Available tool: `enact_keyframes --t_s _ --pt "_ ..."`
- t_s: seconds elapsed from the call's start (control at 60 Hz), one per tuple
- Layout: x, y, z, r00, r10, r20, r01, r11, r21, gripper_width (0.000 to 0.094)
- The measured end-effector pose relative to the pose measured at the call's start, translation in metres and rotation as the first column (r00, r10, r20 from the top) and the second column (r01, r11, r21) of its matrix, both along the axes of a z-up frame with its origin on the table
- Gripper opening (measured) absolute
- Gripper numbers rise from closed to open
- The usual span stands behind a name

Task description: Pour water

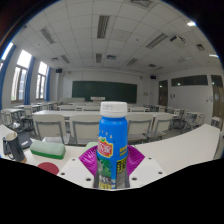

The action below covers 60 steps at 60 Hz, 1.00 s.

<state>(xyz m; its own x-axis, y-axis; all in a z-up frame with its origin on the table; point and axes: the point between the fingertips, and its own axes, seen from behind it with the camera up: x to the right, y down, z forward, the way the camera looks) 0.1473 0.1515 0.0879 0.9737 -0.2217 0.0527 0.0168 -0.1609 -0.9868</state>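
Gripper (pixel 113 178) held level, looking forward along its two fingers. Jaws stand either side of an upright bottle (pixel 113 143), spread about as wide as its body. Purple pads (pixel 130 163) show low against the bottle's flanks (the right one plainer than the left). Whether both pads actually press on it cannot be told. No hand or sleeve in view.

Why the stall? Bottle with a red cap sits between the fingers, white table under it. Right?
Not quite: the gripper view shows the bottle has a blue cap, not red. It does sit between the gripper fingers, on the white table.
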Motion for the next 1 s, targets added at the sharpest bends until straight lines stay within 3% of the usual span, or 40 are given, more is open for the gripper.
enact_keyframes --t_s 0.117,0.233,0.317,0.45,0.6,0.75,0.817,1.0 --pt "-0.01 -0.007 0.02 0.991 0.022 0.13 -0.019 1.0 -0.023 0.0342" --pt "-0.064 -0.011 0.07 0.882 0.058 0.467 -0.061 0.998 -0.009 0.0341" --pt "-0.109 -0.007 0.094 0.704 0.1 0.703 -0.1 0.994 -0.041 0.0341" --pt "-0.169 -0.003 0.12 0.248 0.101 0.964 -0.083 0.993 -0.083 0.0341" --pt "-0.217 0.018 0.11 -0.123 0.152 0.981 -0.086 0.983 -0.163 0.0341" --pt "-0.231 0.008 0.13 -0.502 0.095 0.86 -0.042 0.99 -0.134 0.0341" --pt "-0.239 0.011 0.128 -0.579 0.072 0.812 -0.042 0.992 -0.117 0.0341" --pt "-0.229 0.017 0.135 -0.593 0.098 0.799 -0.028 0.99 -0.142 0.0344"
